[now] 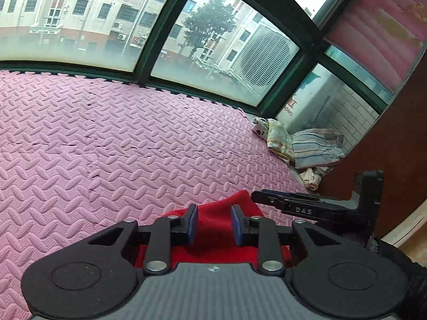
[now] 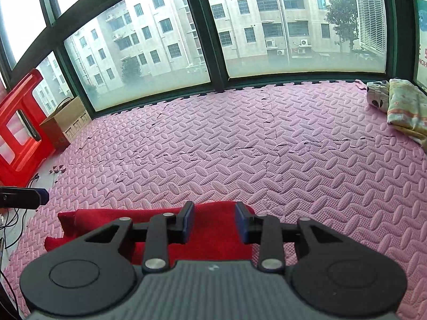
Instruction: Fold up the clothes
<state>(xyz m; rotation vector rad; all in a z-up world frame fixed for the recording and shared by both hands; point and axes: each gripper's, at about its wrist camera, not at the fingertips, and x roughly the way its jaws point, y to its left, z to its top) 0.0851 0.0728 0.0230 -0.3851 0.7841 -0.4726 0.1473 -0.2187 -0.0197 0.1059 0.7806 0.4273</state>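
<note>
Pink foam mat (image 2: 240, 144) of interlocking tiles, ribbed in a herringbone relief, with seams gaping in places. Covers the floor right up to a wall of dark-framed windows (image 2: 213, 40); four panes counted in the right wrist view, with pale apartment blocks and a tree beyond. Brown wall (image 1: 387, 176) at the right edge of the left wrist view, pink quilted padding (image 1: 379, 26) above it.

One red garment (image 2: 160, 221), folded and lying flat on the mat at the near edge, below both grippers. One small heap of other clothes (image 1: 299, 144) far off in the corner by the windows (a striped piece, a floral one, a spotted one; exact count not clear). One cardboard box (image 2: 66, 122) against the glass at the left. One red plastic stool (image 2: 18, 130) beside it, tipped on its side. Loose black cables (image 2: 10, 224) along the left edge.

Two grippers. Left gripper (image 1: 213, 224): blue pads narrowly apart, nothing pinched, red cloth seen through the gap. Right gripper (image 2: 214, 222): same narrow gap, likewise empty, above the garment's right end. Each visible from the side in the other's view, close together.
</note>
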